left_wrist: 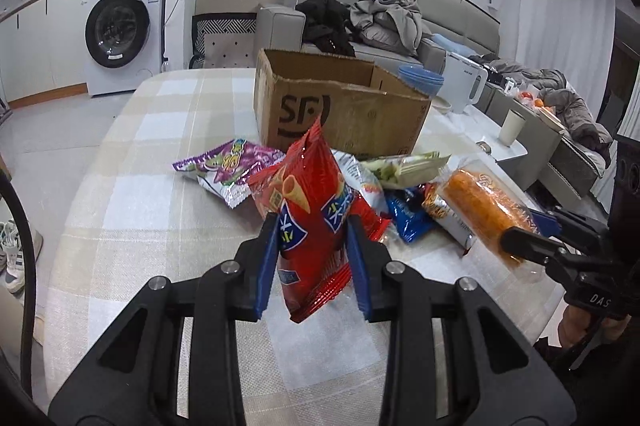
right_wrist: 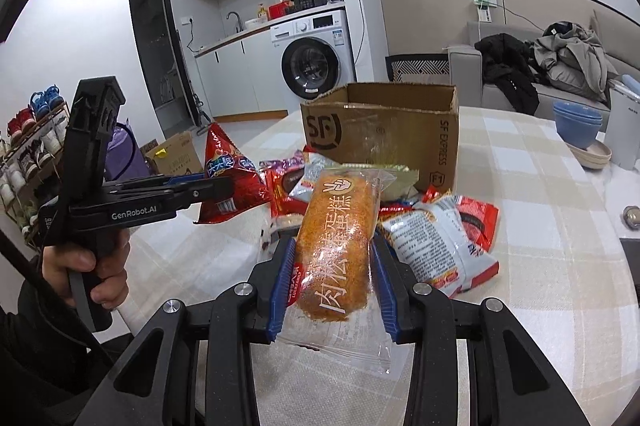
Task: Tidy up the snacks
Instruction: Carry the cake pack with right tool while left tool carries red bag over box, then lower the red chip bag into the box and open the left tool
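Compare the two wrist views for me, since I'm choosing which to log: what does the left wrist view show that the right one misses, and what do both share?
Only the left wrist view shows the white electric kettle and the cream cup.

Only the right wrist view shows the shoe rack and the person's hand gripping the left gripper.

Both show the brown SF cardboard box, the red chip bag in the left gripper and the orange cake roll in clear wrap in the right gripper.
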Available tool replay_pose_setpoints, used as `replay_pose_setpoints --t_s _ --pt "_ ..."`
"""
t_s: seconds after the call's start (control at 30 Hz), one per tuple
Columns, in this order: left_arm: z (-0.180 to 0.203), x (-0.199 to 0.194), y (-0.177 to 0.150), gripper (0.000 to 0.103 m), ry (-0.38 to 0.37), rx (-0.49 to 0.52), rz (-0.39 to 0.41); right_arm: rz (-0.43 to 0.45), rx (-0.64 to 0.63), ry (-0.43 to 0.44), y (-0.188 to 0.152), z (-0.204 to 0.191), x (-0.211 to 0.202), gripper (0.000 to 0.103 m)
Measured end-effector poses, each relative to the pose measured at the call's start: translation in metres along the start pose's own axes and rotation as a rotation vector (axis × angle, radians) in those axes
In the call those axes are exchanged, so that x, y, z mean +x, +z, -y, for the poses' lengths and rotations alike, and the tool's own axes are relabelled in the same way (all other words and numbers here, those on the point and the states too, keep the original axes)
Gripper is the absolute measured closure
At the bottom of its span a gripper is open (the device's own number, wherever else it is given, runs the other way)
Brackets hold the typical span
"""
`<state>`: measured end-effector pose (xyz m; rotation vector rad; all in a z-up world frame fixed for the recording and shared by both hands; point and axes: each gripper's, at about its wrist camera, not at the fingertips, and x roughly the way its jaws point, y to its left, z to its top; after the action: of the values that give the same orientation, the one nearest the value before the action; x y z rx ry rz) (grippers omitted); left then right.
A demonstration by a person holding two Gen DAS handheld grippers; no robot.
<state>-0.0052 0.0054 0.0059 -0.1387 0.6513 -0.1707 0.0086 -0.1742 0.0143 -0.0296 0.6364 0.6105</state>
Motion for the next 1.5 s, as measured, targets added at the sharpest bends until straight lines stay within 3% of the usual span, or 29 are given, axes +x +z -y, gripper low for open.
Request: replay_pose_setpoints --t_s 0.67,1.1,1.5 --pt "0.023 -0.039 0.063 0.073 0.02 0.03 0.111 0.112 0.017 0.002 0.069 0.021 -0.024 0.065" --pt "0.025 -0.016 0.098 0.073 0.036 0.027 0.101 0.105 0.039 -0.006 0.103 0.042 -0.004 0.065" --pt "0.023 0.035 0.135 0.073 0.027 0.03 0.077 0.048 0.036 -0.021 0.126 0.054 0.034 0.065"
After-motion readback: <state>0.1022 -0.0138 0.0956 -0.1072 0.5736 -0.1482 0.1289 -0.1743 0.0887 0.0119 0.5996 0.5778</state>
